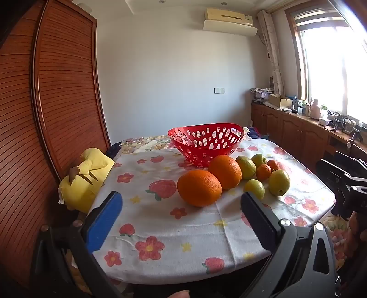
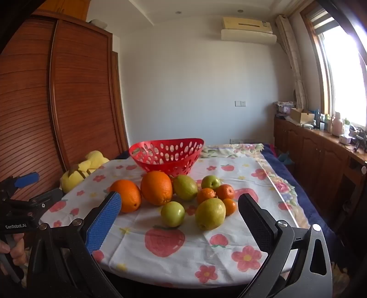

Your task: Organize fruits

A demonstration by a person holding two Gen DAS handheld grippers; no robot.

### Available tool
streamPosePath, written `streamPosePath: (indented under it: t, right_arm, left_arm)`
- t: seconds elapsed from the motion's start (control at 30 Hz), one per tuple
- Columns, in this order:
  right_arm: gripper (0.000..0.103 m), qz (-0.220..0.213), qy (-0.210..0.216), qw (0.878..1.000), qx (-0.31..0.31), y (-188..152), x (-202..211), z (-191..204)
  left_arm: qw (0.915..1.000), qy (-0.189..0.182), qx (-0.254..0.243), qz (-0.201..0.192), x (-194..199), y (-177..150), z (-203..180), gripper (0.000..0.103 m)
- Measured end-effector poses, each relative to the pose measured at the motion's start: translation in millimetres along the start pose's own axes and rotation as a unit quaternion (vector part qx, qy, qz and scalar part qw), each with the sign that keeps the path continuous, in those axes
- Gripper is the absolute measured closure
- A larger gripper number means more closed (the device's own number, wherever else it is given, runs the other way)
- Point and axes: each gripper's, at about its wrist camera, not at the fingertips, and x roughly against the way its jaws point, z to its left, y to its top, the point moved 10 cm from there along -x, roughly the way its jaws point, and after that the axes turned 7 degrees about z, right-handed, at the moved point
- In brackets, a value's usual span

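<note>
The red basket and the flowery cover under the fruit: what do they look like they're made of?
The red basket looks like moulded plastic: glossy, slightly see-through where light passes the wall, with smooth oval holes punched all over. The cover looks like woven cotton cloth, matt and soft, printed with strawberries and flowers; fold creases and small wrinkles show in it. I can't be certain of the fibre from here.

A wooden wardrobe (image 1: 57, 91) with slatted doors fills the left side, and a yellow plush toy (image 1: 84, 178) sits just beside the bench's left edge. On the far white wall hang an air conditioner (image 1: 229, 20) and a switch plate (image 1: 219, 90). Along the right, under the bright window (image 1: 332, 68), a low wooden cabinet (image 1: 293, 130) carries a cardboard box (image 1: 278, 100) and bottles.
</note>
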Motion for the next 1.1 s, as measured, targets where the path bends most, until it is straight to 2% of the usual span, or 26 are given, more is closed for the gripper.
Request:
streamPosePath:
  t: [1.1]
  right_arm:
    - [0.000, -0.001, -0.012, 1.000, 0.003, 3.6, 3.6, -4.1]
  left_arm:
    - [0.9999, 0.004, -0.006, -0.009, 13.2, 10.1, -0.1, 0.000]
